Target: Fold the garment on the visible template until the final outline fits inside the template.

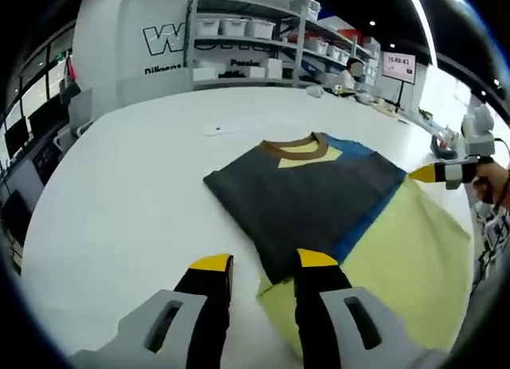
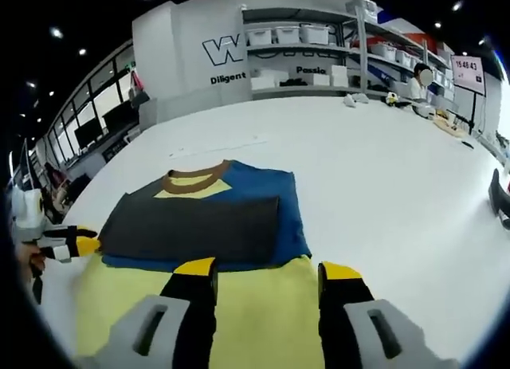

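Left gripper view: my left claw (image 1: 264, 261) stands open just beside the garment (image 1: 319, 194) on the tabletop (image 1: 119, 194), my right claw (image 2: 260, 267) open over its hem; limp, light cloth, best pinched at corners.

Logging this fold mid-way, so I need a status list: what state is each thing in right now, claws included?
T-shirt: lying flat on the white table, partly folded, dark side panel laid over the blue and yellow front.
Brown collar: showing, pointing away from the cameras.
Left claw: open, jaws at the shirt's near edge.
Right claw: open, above the yellow lower part.
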